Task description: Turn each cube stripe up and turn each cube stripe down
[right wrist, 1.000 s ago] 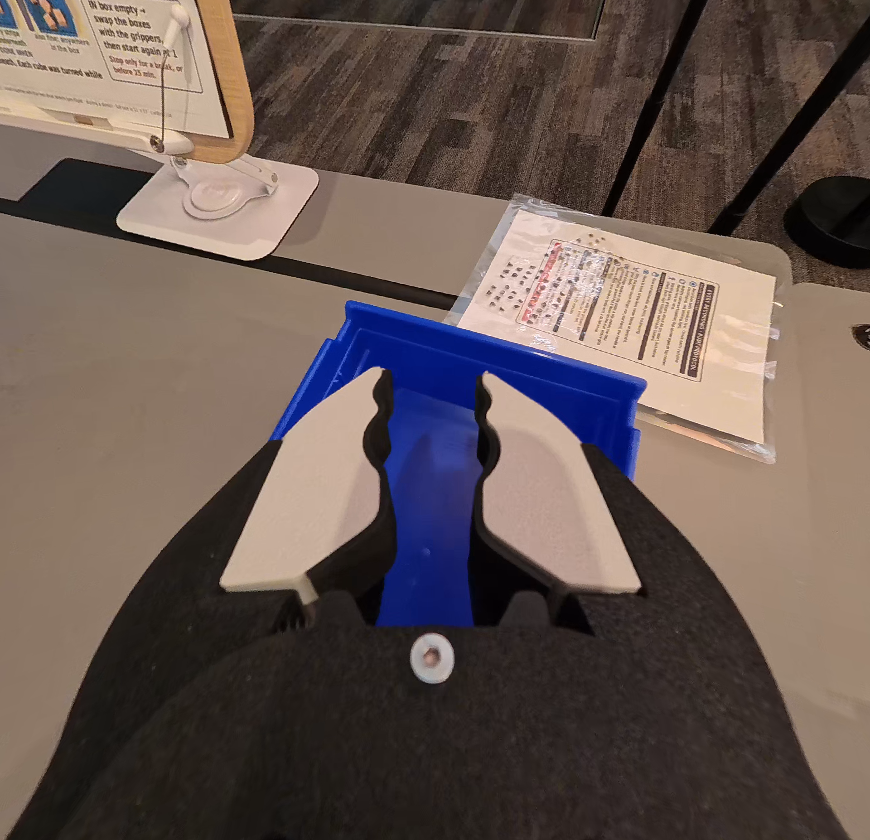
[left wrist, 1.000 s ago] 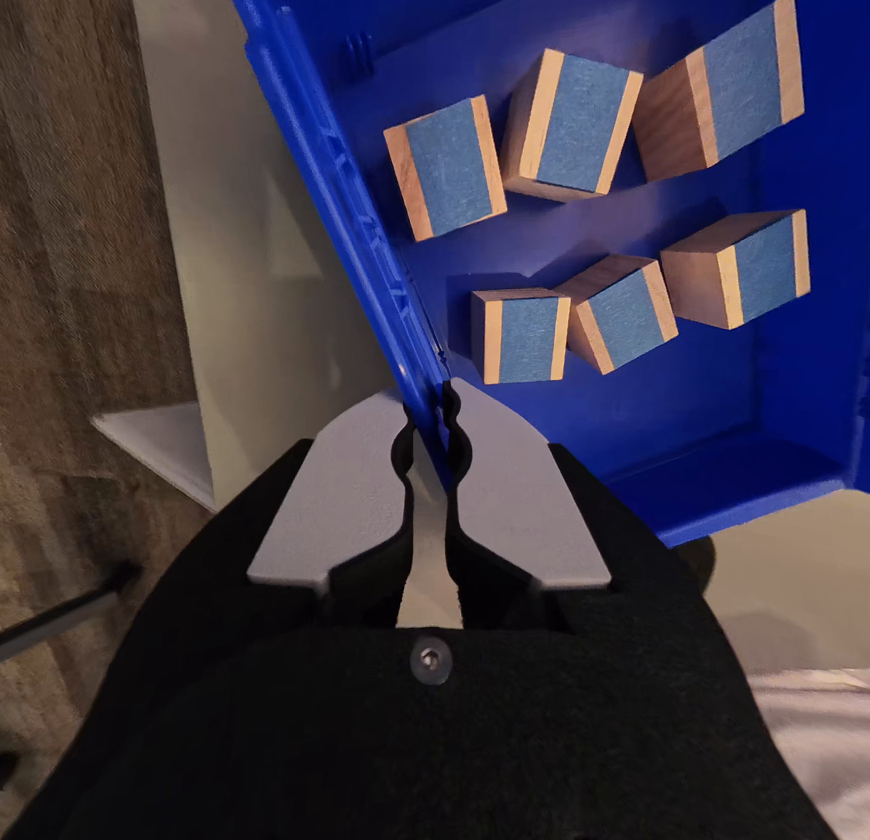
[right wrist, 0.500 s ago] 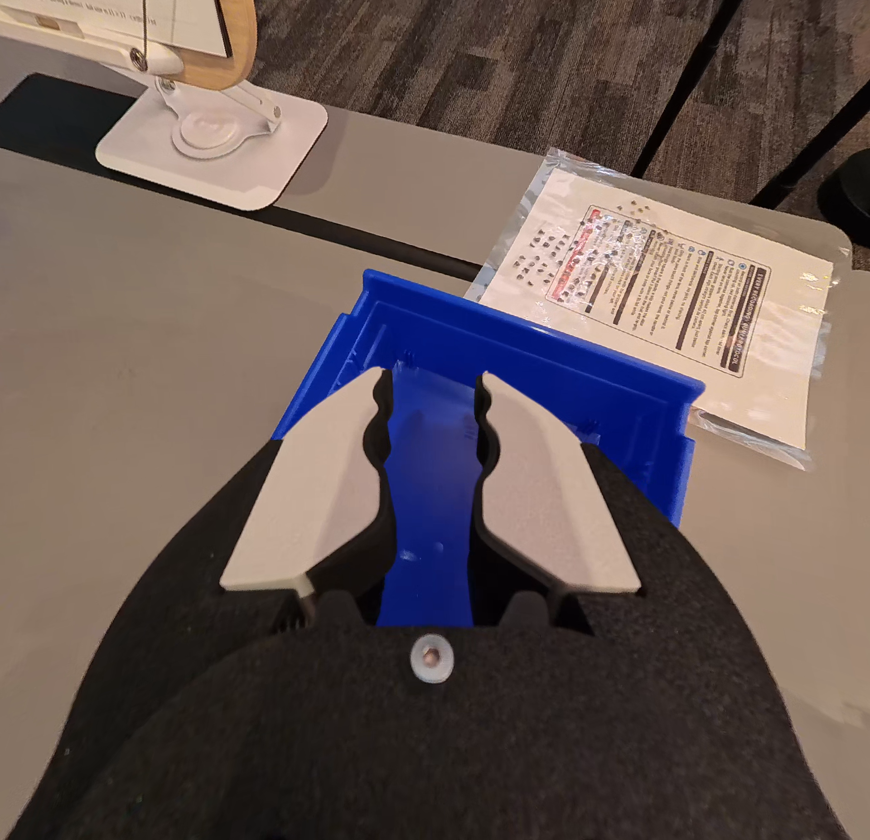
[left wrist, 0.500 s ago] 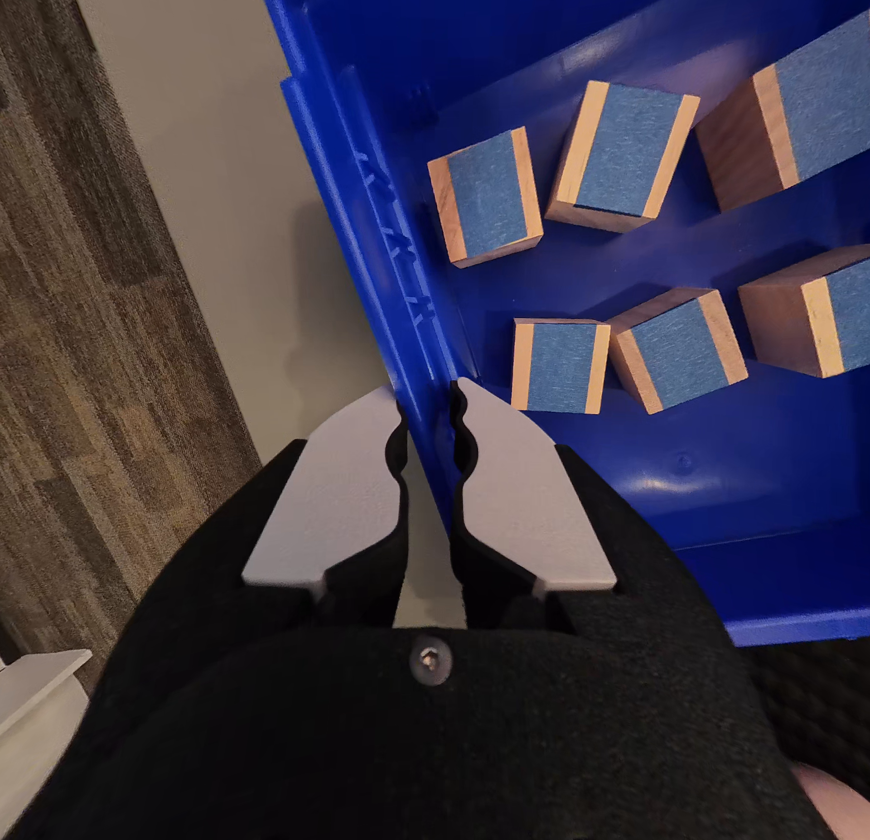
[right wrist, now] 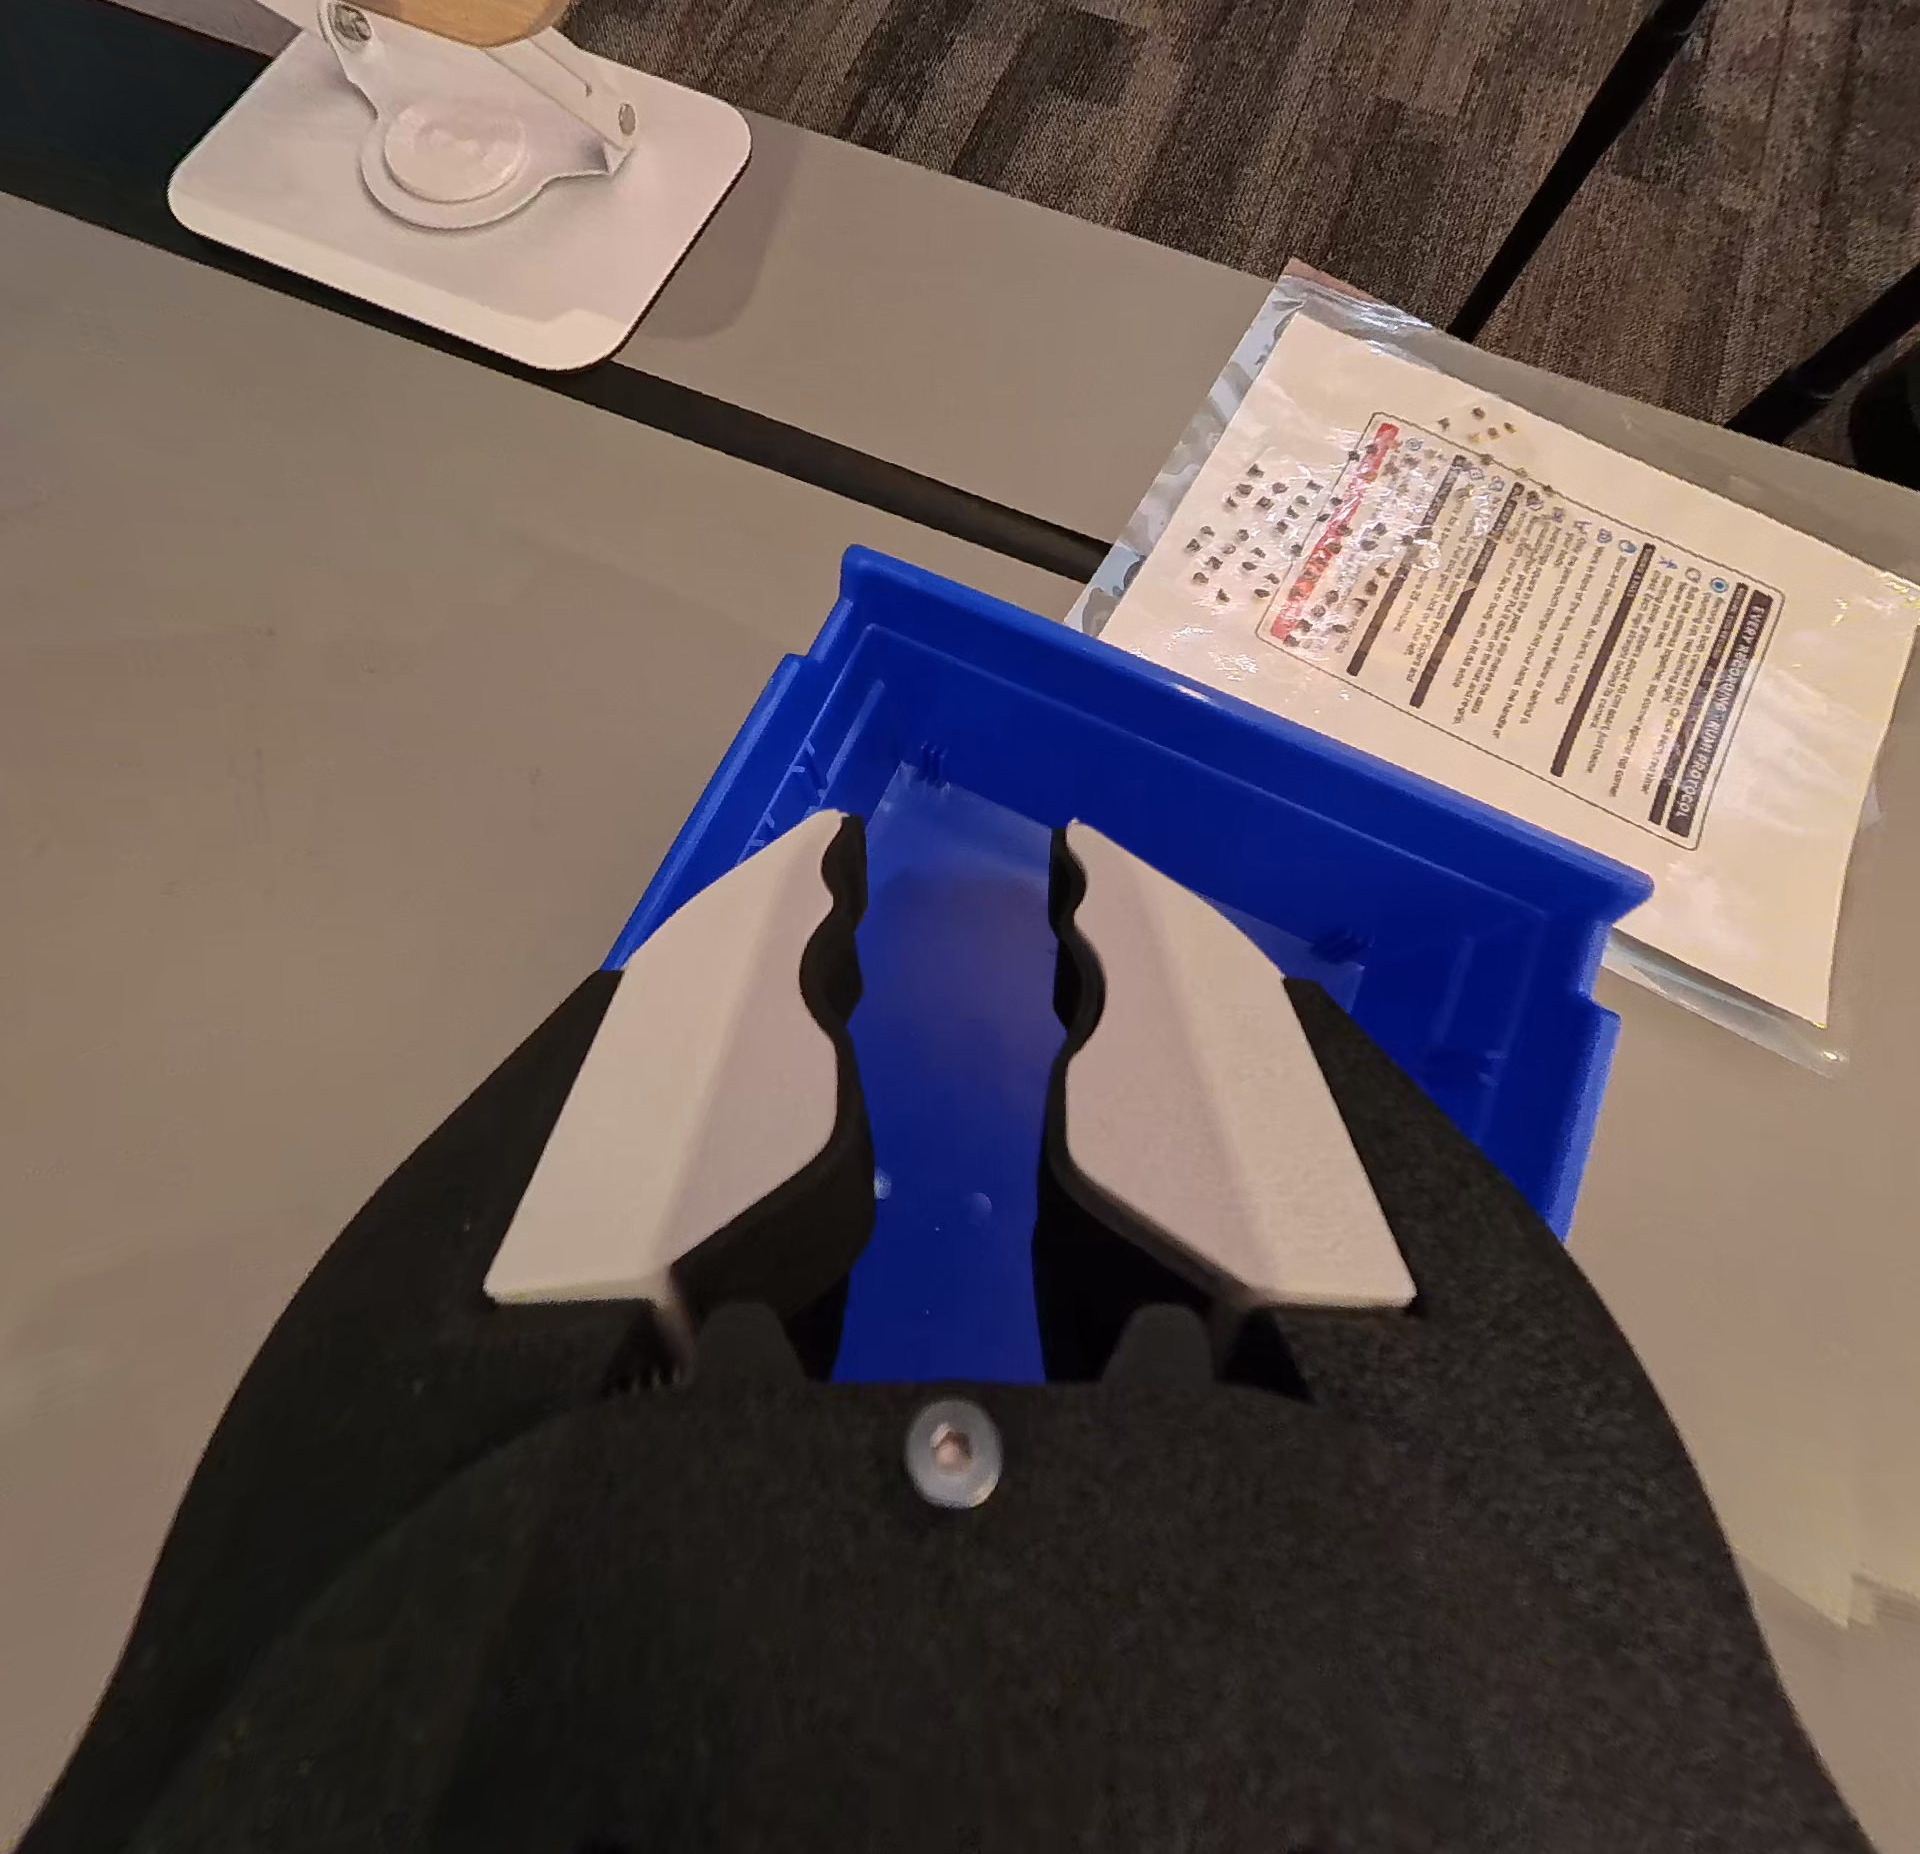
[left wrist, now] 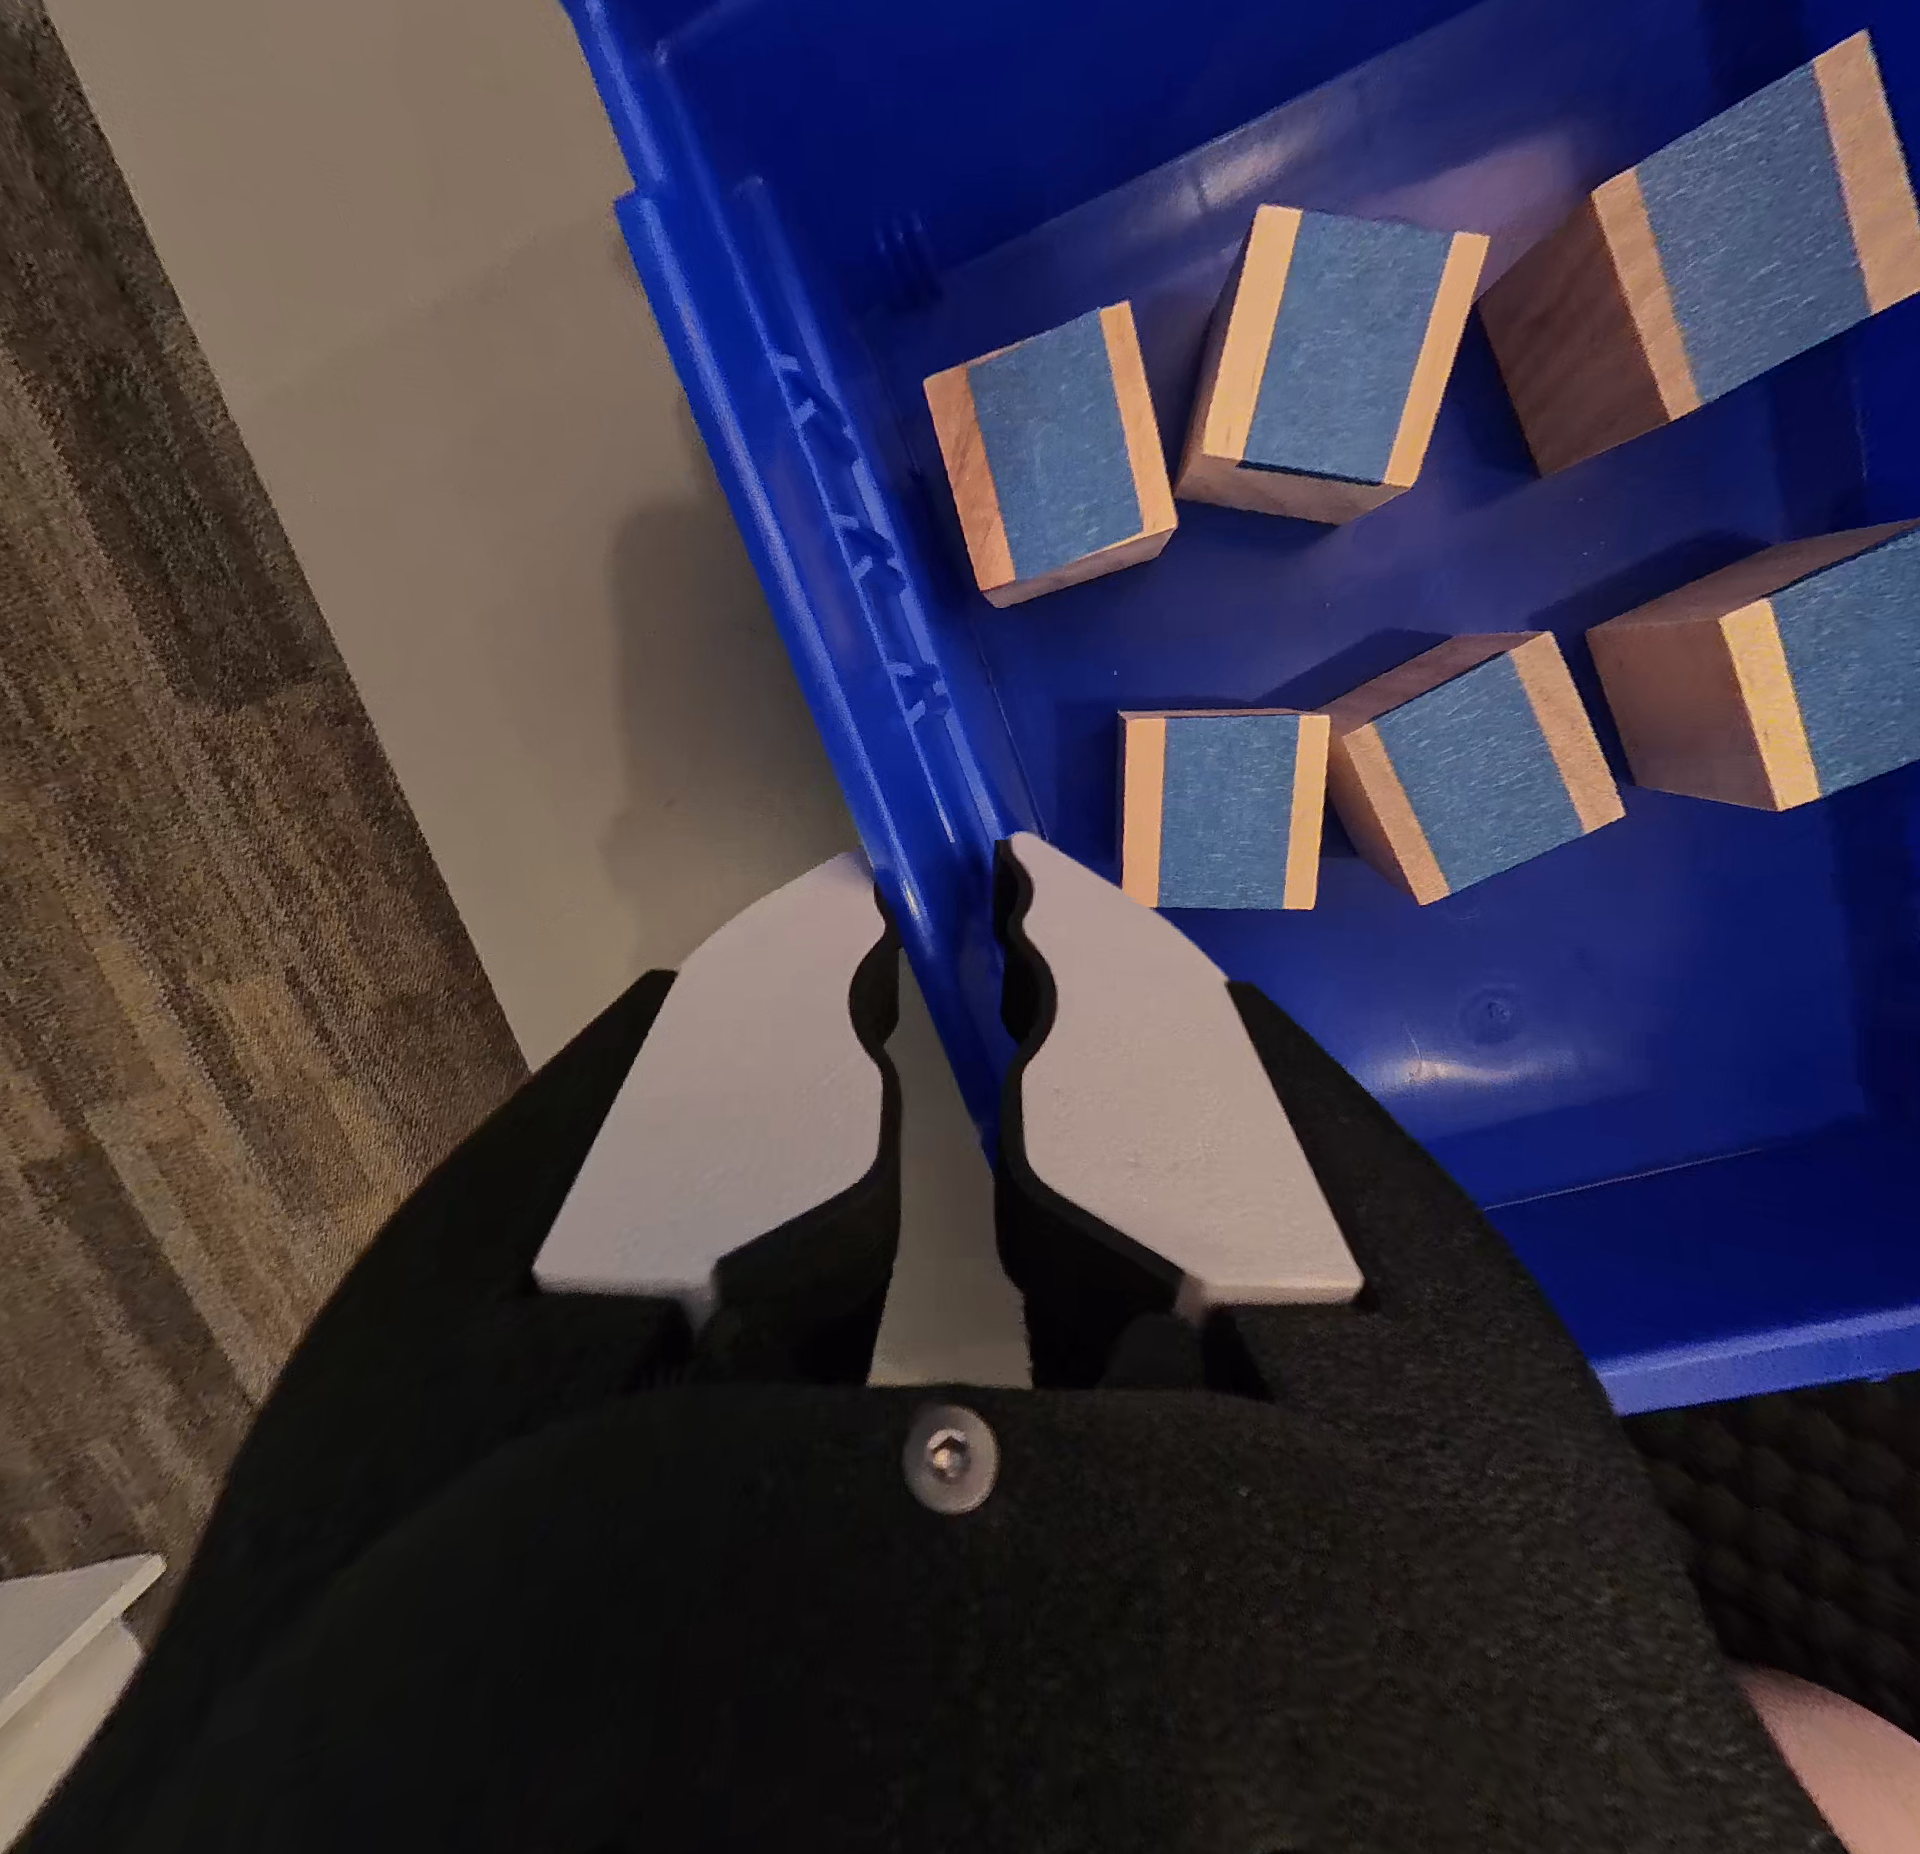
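Several wooden cubes lie in a blue box (left wrist: 831,557), each with its blue stripe facing up; the nearest ones (left wrist: 1226,812) (left wrist: 1049,454) are just right of my left gripper (left wrist: 940,859). The left gripper is shut on this box's left wall, one finger outside and one inside. In the right wrist view a second blue box (right wrist: 1247,765) holds no cubes that I can see. My right gripper (right wrist: 956,828) is open and empty above that box's floor, its fingertips near the far left corner.
A grey table (right wrist: 364,713) bears both boxes. A printed sheet in a plastic sleeve (right wrist: 1507,641) lies just behind the second box. A white stand base (right wrist: 457,204) sits at the far left. The table edge and the carpet floor (left wrist: 156,765) are left of the left gripper.
The left gripper stays clamped on the box wall while the view shifts, so the cubes sit higher and to the right. The right gripper has moved forward over the second box and stays open.
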`<state>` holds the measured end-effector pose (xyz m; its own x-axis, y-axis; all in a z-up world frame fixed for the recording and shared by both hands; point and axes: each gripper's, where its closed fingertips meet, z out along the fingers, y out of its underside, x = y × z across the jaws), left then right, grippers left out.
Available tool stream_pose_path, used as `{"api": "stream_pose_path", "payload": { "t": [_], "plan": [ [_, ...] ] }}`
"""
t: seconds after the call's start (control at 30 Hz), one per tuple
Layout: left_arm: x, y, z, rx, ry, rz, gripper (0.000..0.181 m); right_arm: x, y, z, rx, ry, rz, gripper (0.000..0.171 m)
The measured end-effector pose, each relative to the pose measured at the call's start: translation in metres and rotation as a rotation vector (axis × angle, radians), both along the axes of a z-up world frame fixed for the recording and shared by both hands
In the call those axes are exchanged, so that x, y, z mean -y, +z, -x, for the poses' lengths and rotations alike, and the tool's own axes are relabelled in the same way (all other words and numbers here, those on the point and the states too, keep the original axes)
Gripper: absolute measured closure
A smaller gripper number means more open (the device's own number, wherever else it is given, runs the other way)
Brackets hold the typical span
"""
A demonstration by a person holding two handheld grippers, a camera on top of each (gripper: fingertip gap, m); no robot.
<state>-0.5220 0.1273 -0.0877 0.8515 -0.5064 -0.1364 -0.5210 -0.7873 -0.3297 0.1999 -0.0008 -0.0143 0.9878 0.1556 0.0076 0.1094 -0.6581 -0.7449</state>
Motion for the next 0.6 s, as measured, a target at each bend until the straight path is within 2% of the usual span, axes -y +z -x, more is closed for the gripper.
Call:
{"api": "stream_pose_path", "payload": {
  "t": [0.03,0.13,0.23,0.33,0.4,0.47,0.5,0.53,0.6],
  "plan": [
    [0.001,0.000,-0.001,0.016,-0.003,0.001,0.166,0.000,-0.001,0.000,0.001,0.000,0.001,0.137],
    [0.003,0.008,-0.005,0.096,0.004,-0.006,0.153,-0.001,-0.002,0.001,-0.002,0.005,0.004,0.137],
    [0.003,0.033,0.003,0.116,0.059,-0.095,0.139,0.000,0.000,0.000,-0.002,0.004,-0.001,0.137],
    [0.011,0.078,0.005,0.132,0.062,-0.248,0.138,0.001,0.003,-0.002,-0.004,0.000,-0.014,0.137],
    [0.018,0.120,-0.007,0.175,0.017,-0.409,0.137,0.002,0.007,-0.003,-0.012,0.000,-0.026,0.137],
    [0.028,0.166,-0.027,0.259,-0.050,-0.601,0.141,0.003,0.009,-0.004,-0.020,-0.001,-0.038,0.137],
    [0.036,0.184,-0.040,0.322,-0.092,-0.681,0.153,0.004,0.011,-0.005,-0.025,-0.002,-0.043,0.137],
    [0.045,0.199,-0.053,0.388,-0.126,-0.741,0.167,0.004,0.012,-0.006,-0.030,-0.004,-0.047,0.137],
    [0.061,0.216,-0.075,0.462,-0.208,-0.793,0.172,0.006,0.014,-0.009,-0.037,-0.008,-0.055,0.137]
  ]
}}
